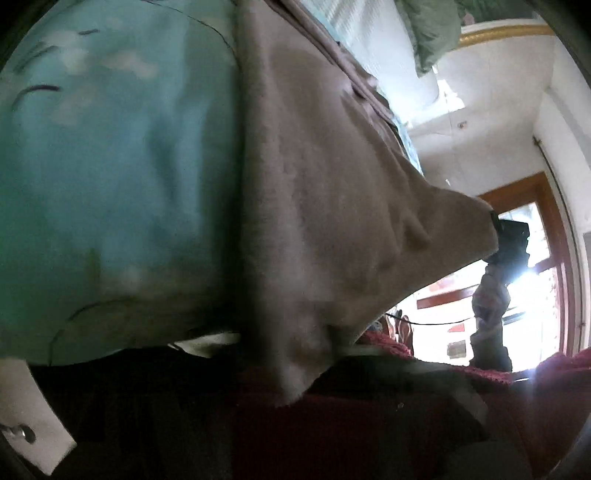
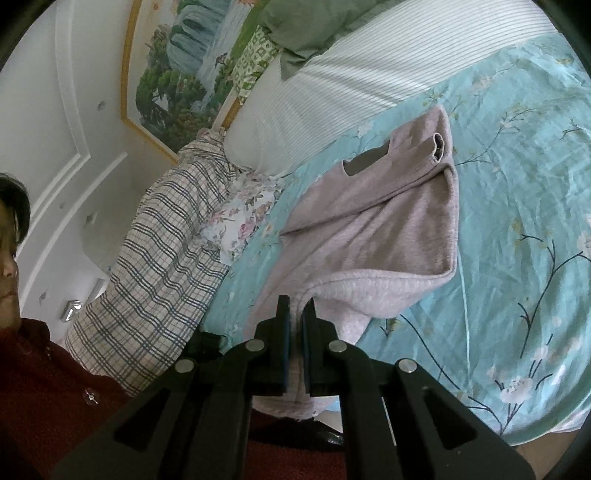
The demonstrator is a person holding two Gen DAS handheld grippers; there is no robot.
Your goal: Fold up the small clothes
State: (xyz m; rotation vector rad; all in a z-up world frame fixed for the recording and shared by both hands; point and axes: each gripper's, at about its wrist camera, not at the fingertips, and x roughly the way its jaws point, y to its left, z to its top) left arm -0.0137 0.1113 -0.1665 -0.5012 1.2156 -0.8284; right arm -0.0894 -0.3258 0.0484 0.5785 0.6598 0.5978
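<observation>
A small pinkish-grey sweatshirt (image 2: pixel 373 221) lies on the teal floral bedsheet (image 2: pixel 517 206), its hem lifted toward me. My right gripper (image 2: pixel 296 314) is shut on the hem, the cloth pinched between its blue pads. It also shows far off in the left wrist view (image 1: pixel 511 243), holding a corner of the garment. In the left wrist view the same sweatshirt (image 1: pixel 332 192) hangs close over the lens against the sheet (image 1: pixel 110 184). The left gripper's fingers are hidden by cloth and shadow.
A striped white pillow (image 2: pixel 351 85), a green pillow (image 2: pixel 306 33), a plaid cloth (image 2: pixel 162 266) and a floral cloth (image 2: pixel 240 221) lie at the bed's head. A landscape painting (image 2: pixel 177 74) hangs on the wall. The person's red sweater (image 2: pixel 48 387) is close by. A window (image 1: pixel 546 266) glares brightly.
</observation>
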